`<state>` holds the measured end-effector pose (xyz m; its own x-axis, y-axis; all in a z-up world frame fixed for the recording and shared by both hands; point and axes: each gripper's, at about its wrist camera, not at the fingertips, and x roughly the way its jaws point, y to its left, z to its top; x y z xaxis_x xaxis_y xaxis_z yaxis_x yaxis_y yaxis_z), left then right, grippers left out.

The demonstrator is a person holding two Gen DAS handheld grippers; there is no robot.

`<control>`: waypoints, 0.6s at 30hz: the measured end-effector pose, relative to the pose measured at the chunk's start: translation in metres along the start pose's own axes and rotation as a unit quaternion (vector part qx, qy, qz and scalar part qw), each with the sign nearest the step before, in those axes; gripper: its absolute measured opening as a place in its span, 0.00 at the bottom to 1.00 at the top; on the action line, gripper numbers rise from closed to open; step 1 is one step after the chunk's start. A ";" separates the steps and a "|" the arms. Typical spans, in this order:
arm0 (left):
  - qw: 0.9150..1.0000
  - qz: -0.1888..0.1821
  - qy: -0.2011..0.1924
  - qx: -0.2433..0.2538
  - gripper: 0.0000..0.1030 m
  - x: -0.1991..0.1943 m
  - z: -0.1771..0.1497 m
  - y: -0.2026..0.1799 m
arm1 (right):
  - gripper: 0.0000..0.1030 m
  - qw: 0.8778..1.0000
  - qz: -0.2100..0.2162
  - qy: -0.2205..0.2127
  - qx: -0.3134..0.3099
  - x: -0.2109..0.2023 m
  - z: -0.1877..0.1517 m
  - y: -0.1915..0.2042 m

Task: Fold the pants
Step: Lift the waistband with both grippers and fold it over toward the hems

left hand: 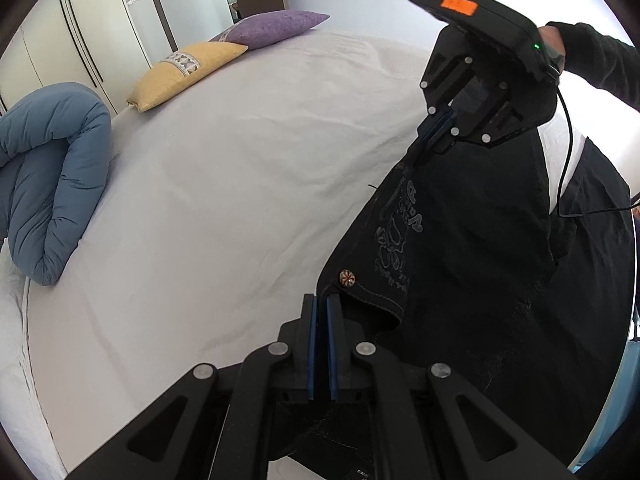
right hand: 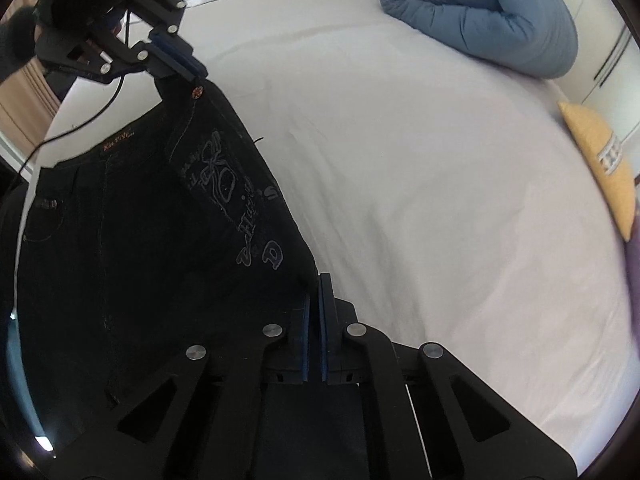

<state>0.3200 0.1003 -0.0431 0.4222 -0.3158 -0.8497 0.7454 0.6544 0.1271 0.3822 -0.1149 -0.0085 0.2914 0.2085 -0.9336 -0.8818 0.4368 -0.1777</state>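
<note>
blue duvet (left hand: 52, 176) far left of my fingers, on white bed (left hand: 224, 184) | yellow pillow (left hand: 184, 72), purple pillow (left hand: 276, 26) beyond | my left gripper (left hand: 321, 304) and right gripper (right hand: 315, 284) each clamp the waistband of black pants (left hand: 472, 248) | embroidery partly reads "D"

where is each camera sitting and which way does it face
Left wrist: on the left gripper, facing across the white bed sheet toward the purple pillow; shows its own fingers pinching the black embroidered jeans, plus the right gripper and the person's sleeve.
Right wrist: on the right gripper, facing the opposite way toward the rolled blue duvet; shows the left gripper.
Shared: jeans, sheet, duvet, yellow pillow, both grippers.
</note>
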 end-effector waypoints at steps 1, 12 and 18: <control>1.000 0.001 0.000 0.005 0.04 -0.003 -0.001 -0.003 | 0.02 0.999 -0.031 0.007 -0.040 -0.003 0.003 0.016; 0.995 0.001 0.018 0.099 0.04 -0.031 -0.037 -0.084 | 0.02 0.817 -0.231 0.081 -0.522 -0.002 -0.076 0.211; 0.983 -0.001 0.037 0.179 0.04 -0.040 -0.070 -0.151 | 0.02 0.781 -0.221 0.091 -0.577 -0.009 -0.105 0.251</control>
<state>0.1542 0.0623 -0.0637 0.3916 -0.2579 -0.8833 0.8859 0.3651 0.2862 0.1193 -0.0992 -0.0771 0.6972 0.0863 -0.7116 -0.4873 -0.6710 -0.5588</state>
